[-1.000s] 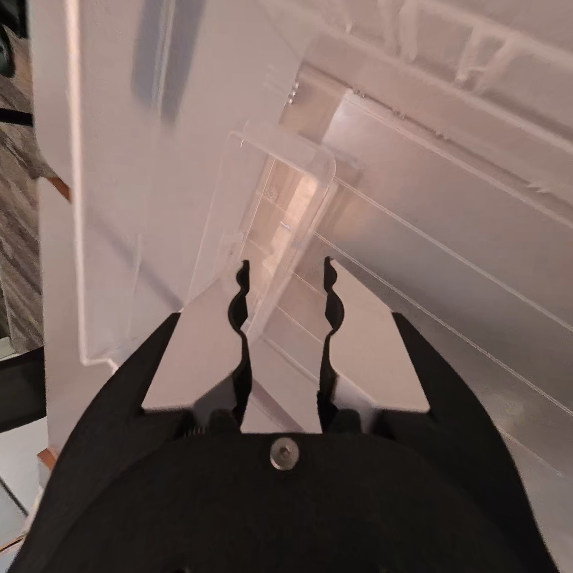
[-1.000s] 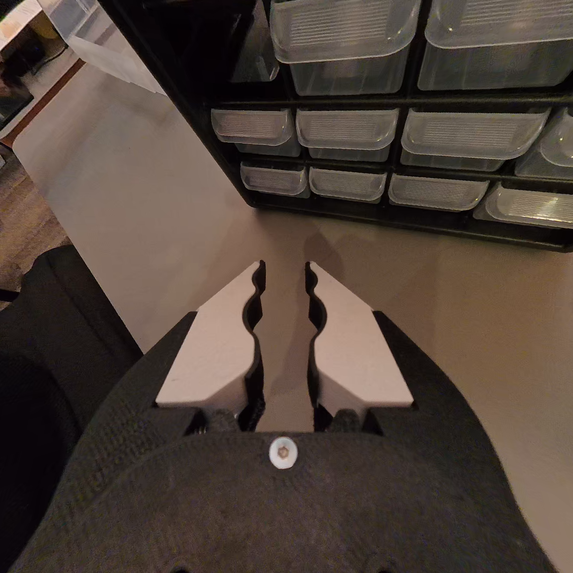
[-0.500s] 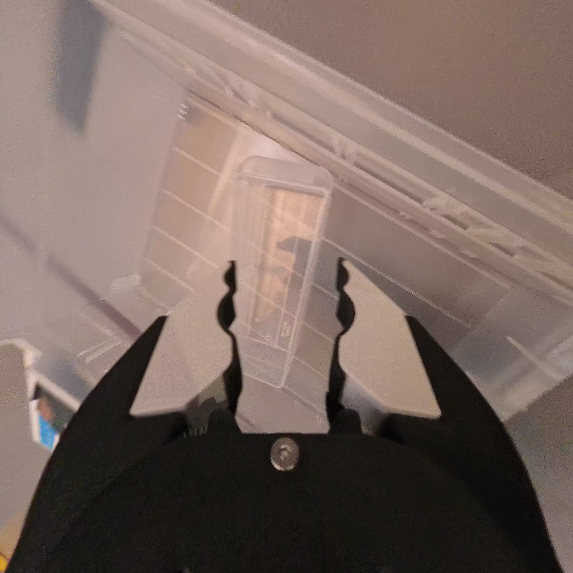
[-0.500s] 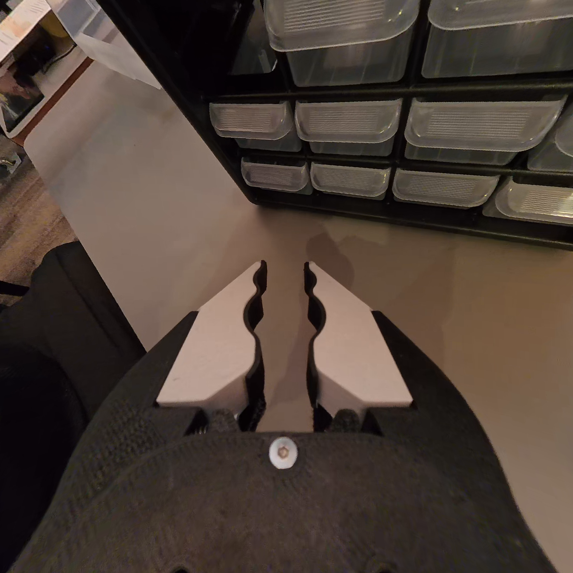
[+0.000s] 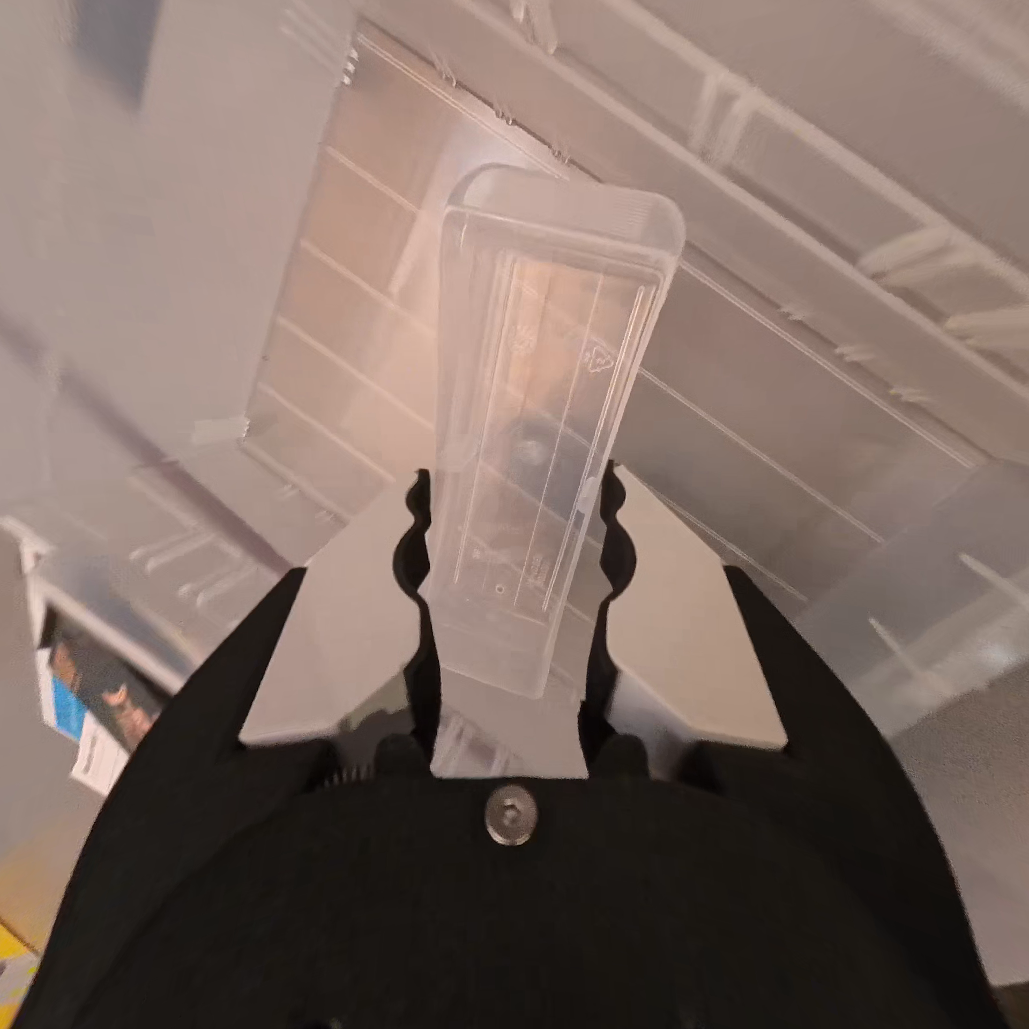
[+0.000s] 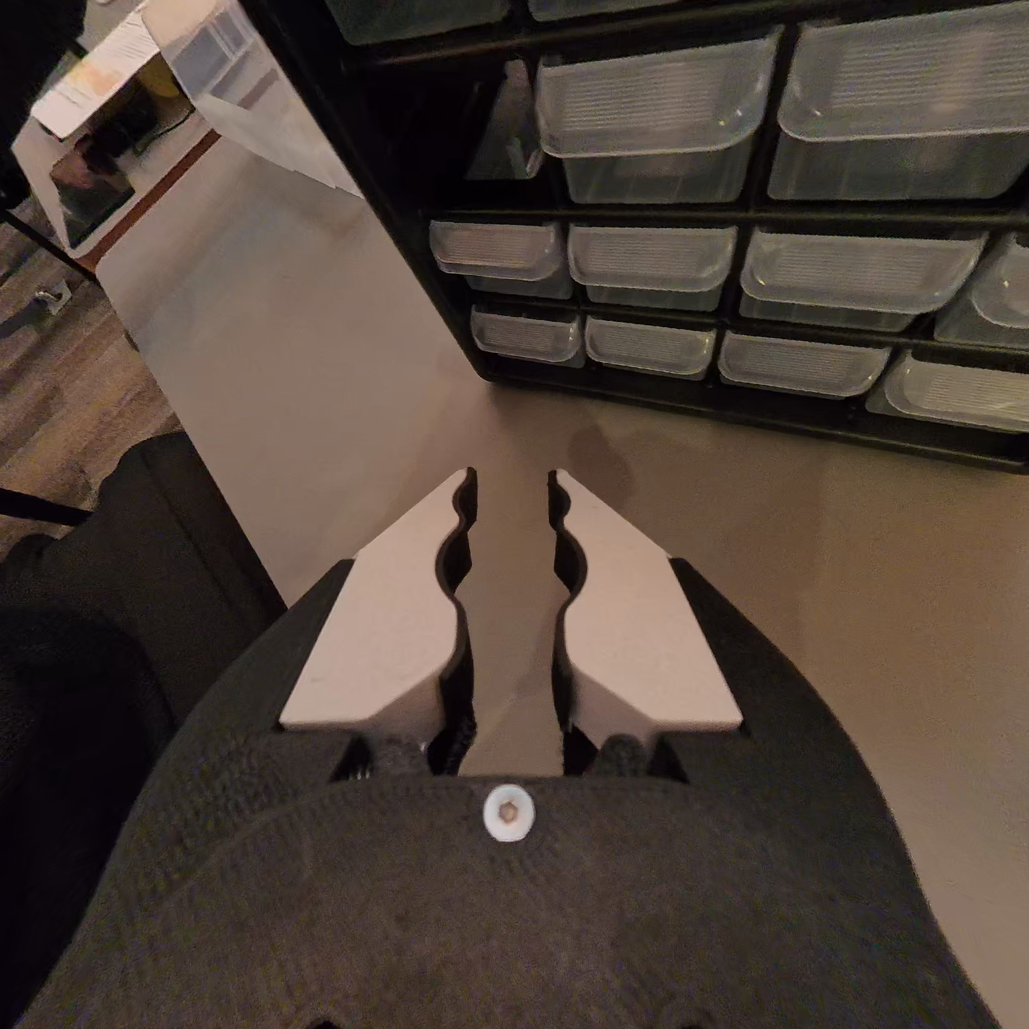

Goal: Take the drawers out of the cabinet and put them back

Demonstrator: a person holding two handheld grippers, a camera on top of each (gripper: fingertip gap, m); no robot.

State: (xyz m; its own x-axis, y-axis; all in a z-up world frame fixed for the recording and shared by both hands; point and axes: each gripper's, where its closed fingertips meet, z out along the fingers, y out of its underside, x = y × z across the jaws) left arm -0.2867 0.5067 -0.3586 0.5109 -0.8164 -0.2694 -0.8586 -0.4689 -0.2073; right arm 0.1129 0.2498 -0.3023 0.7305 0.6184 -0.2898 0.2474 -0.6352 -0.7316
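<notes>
A small clear plastic drawer (image 5: 534,445) lies bottom-up inside a big clear storage bin (image 5: 779,356). My left gripper (image 5: 515,490) is open, with one finger on each side of the drawer's near half. The drawer's left edge is close to the left finger (image 5: 356,629); I cannot tell if they touch. The black cabinet (image 6: 724,403) with several clear drawers (image 6: 651,106) stands on the beige table (image 6: 779,557). One dark slot at its upper left (image 6: 445,111) looks empty. My right gripper (image 6: 512,484) hovers over the table in front of the cabinet, slightly open and empty.
A clear bin (image 6: 223,72) and a white box (image 6: 83,111) sit beyond the cabinet's left side. The table's left edge (image 6: 184,390) drops to a wood floor. A dark chair or cloth (image 6: 83,640) lies low left. A printed box (image 5: 83,701) stands left of the bin.
My left gripper opened wider and moved in on the drawer, which now sits between its fingers. My right gripper lifted its view slightly toward the cabinet, with the same gap.
</notes>
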